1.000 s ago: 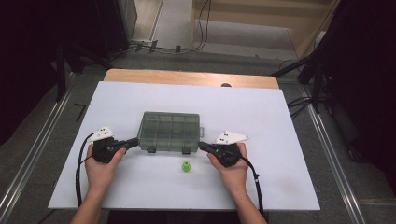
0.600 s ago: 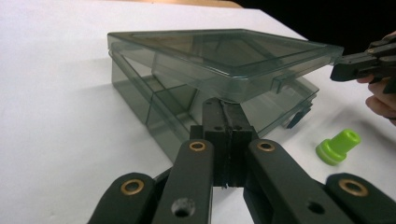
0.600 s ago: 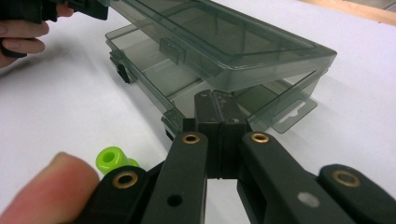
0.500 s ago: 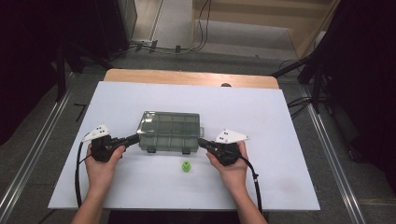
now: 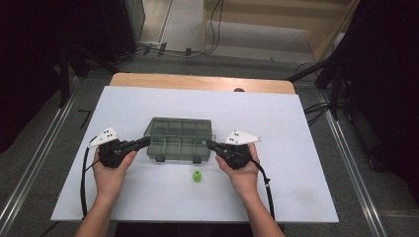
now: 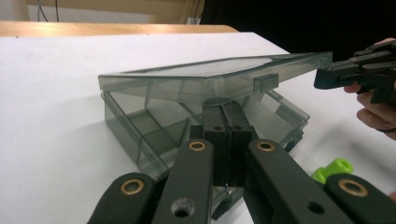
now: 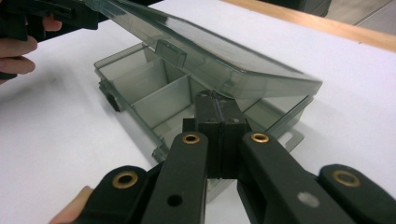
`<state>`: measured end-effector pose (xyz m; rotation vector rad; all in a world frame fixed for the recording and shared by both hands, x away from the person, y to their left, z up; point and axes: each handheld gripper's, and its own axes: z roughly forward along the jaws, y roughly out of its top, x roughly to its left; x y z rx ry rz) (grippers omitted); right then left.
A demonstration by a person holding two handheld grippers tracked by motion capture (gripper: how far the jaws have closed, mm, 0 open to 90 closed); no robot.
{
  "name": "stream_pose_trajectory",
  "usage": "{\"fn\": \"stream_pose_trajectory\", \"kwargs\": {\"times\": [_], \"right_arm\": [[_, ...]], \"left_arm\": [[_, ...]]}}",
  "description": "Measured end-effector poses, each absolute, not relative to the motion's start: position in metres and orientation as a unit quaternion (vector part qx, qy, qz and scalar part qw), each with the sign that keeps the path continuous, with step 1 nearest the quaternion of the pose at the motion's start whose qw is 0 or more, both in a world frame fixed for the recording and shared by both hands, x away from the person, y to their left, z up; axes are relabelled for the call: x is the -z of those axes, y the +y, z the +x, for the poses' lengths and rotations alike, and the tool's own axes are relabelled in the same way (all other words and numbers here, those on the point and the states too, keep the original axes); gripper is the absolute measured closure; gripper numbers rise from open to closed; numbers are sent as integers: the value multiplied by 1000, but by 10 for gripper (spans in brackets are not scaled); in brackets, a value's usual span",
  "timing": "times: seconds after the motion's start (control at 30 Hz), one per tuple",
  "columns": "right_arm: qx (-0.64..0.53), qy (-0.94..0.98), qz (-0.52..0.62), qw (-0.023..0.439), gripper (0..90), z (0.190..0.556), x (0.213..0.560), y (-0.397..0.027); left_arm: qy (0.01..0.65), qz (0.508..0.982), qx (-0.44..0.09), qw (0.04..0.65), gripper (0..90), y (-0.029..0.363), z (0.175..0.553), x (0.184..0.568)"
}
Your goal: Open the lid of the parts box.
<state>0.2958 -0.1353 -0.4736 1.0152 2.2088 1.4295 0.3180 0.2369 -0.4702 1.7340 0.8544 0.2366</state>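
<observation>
Grippers, yours: left [image 5: 144,142] and right [image 5: 211,144] clenched empty, propping organizer-box lid [image 6: 215,74] mid-table; a slipping tip drops it shut.

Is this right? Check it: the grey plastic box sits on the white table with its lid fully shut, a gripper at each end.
Not quite. The lid of the box is raised part way, not shut; the left gripper view shows a gap above the compartments. The rest holds: left gripper, right gripper, table.
</observation>
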Motion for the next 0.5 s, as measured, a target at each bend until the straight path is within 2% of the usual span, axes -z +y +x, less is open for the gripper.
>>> {"fn": "stream_pose_trajectory", "kwargs": {"times": [0.5], "right_arm": [[-518,748,377,170,881,309,460,-138]], "left_arm": [[352,732,-123,570,891,227,330,452]]}}
